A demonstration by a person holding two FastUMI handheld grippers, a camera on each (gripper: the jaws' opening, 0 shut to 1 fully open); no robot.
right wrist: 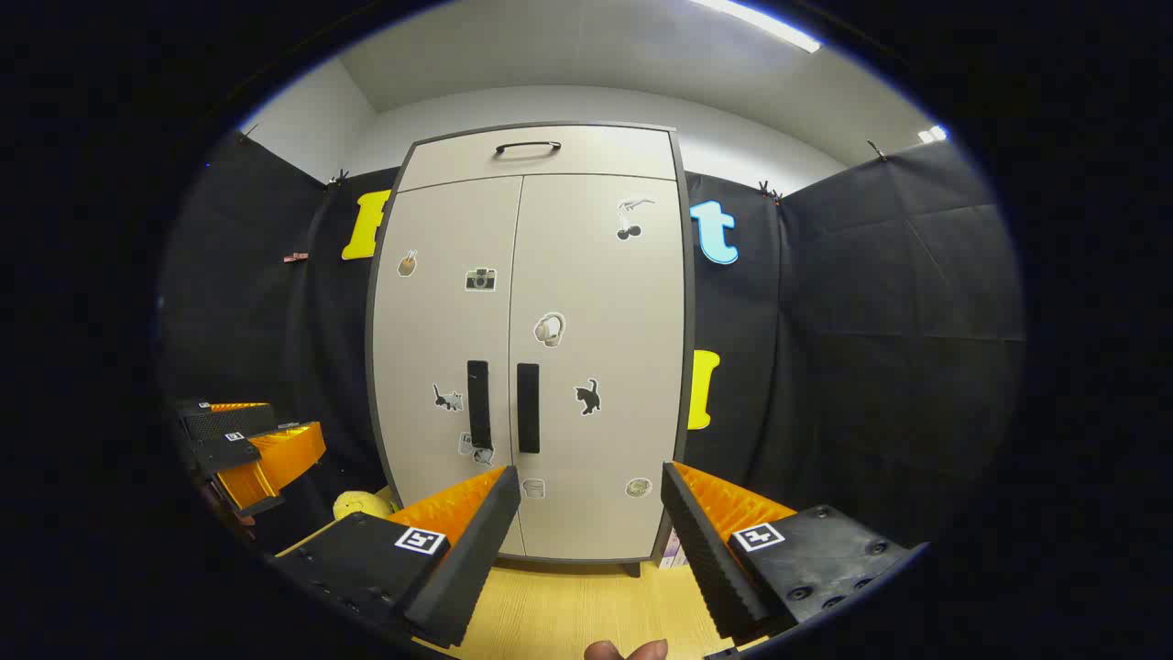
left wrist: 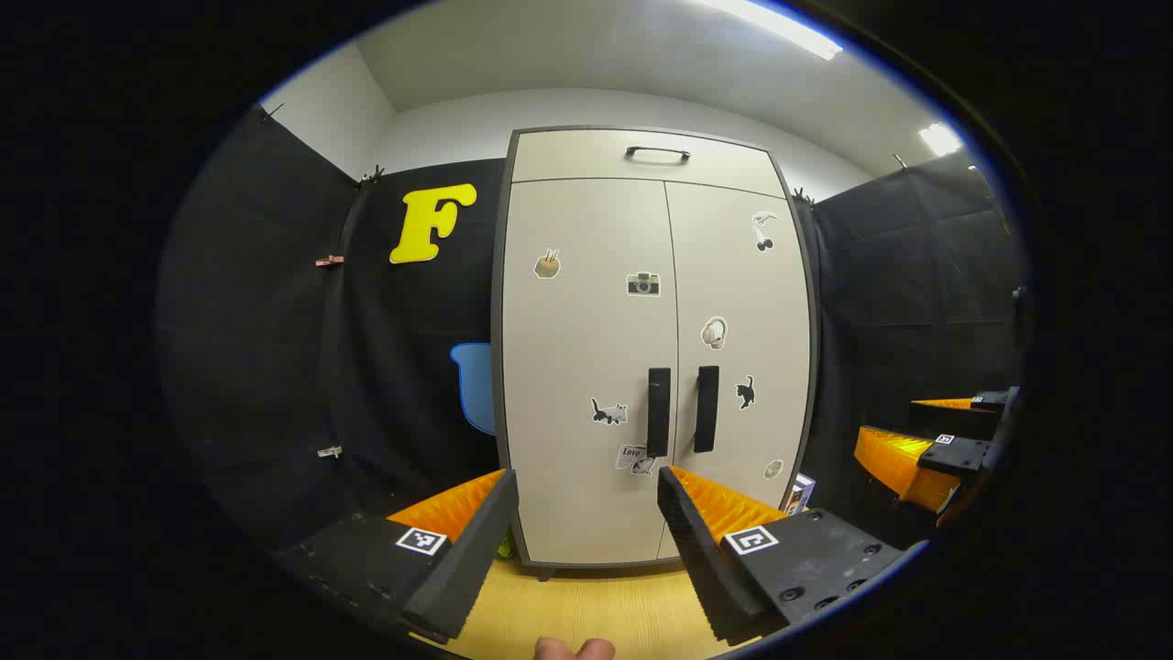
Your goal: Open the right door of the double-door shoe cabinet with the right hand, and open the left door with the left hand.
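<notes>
The shoe cabinet [left wrist: 586, 367] stands straight ahead on the yellow wood floor [left wrist: 596, 610], with its back to the black cloth wall [left wrist: 275, 367]. Both doors are shut, so you cannot see what is inside. The left door [left wrist: 586, 348] and the right door [left wrist: 742, 302] meet in the middle. Each one has a dark handle that stands up tall: the left handle [left wrist: 658, 412] and the right handle [left wrist: 706, 408] are just beside each other. Little stickers dot the doors, like a camera [left wrist: 643, 283] and a black cat [left wrist: 746, 392]. Above the doors is a top panel with a dark bar handle [left wrist: 657, 152].

The left tool [left wrist: 586, 522] is open and holds nothing. It is apart from the cabinet, low down, pointing at the left door. The right tool [right wrist: 586, 518] is open too, with nothing between its fingers, pointing low at the right door. In the right gripper view something small and yellow [right wrist: 362, 503] lies on the floor by the cabinet's left bottom corner. Nothing stands between the tools and the handles.
</notes>
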